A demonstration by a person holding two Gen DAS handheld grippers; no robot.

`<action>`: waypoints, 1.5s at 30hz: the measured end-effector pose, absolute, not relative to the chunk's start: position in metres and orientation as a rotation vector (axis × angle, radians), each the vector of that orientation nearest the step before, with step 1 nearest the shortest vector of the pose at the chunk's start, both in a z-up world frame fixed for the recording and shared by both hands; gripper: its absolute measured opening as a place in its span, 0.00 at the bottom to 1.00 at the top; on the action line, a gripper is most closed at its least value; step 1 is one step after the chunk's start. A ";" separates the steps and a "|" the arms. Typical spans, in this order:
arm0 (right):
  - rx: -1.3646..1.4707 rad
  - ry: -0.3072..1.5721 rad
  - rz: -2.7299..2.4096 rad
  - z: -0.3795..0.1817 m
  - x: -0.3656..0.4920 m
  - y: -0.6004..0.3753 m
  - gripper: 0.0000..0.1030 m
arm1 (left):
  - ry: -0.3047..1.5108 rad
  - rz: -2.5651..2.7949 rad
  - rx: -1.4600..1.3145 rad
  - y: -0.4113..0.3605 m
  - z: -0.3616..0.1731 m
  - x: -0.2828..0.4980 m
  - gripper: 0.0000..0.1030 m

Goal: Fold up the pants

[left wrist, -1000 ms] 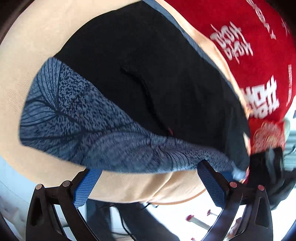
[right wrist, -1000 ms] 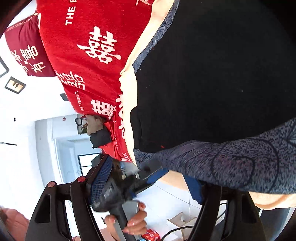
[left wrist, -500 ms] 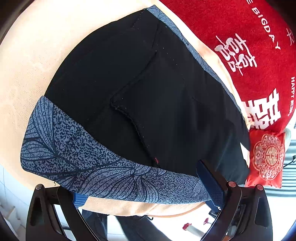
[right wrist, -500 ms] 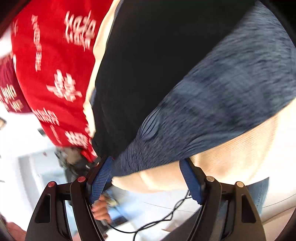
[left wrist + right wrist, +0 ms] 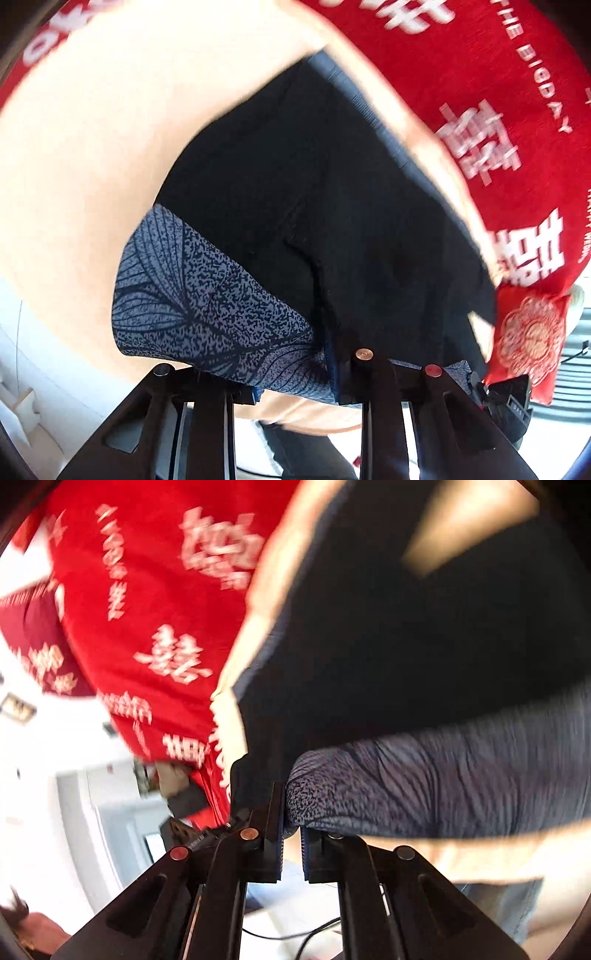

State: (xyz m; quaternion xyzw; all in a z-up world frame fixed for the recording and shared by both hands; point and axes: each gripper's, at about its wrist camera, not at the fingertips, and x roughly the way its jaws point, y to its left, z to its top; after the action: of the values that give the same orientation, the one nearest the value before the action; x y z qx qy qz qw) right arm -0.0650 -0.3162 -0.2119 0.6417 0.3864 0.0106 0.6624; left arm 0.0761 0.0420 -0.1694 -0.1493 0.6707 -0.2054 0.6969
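The black pants (image 5: 314, 206) with a blue-grey leaf-patterned waistband (image 5: 192, 306) lie on a peach cloth (image 5: 110, 129). My left gripper (image 5: 295, 384) is shut on the near edge of the waistband, its jaws pinched on the fabric. In the right wrist view the pants (image 5: 424, 627) fill the upper right, and the waistband (image 5: 424, 786) bunches at my right gripper (image 5: 291, 834), which is shut on its end corner. Both views are blurred.
A red blanket with white characters (image 5: 498, 92) lies beyond the peach cloth; it also shows in the right wrist view (image 5: 147, 609). A small red embroidered pillow (image 5: 528, 332) sits at the right. The cloth's near edge drops off to a white floor (image 5: 33, 369).
Both grippers have closed from wide open onto the waistband. The waistband's right end is now gathered and lifted at the right gripper.
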 end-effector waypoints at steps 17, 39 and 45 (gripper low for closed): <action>1.140 1.205 0.000 -0.278 0.157 -0.453 0.13 | 1.315 -0.364 -0.045 -0.104 -0.207 0.263 0.48; 0.489 1.275 -0.052 -0.233 0.192 -0.403 0.35 | 1.242 -0.272 0.271 -0.182 -0.232 0.232 0.83; 0.651 1.189 -0.055 -0.200 0.150 -0.435 0.64 | 1.287 -0.300 0.305 -0.191 -0.208 0.228 0.83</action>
State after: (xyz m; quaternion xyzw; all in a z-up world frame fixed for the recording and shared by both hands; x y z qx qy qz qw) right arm 0.1499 -0.4351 -0.1997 0.3013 0.5499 -0.0256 0.7786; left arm 0.2283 -0.1910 -0.2076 0.1413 0.5952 -0.1389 0.7788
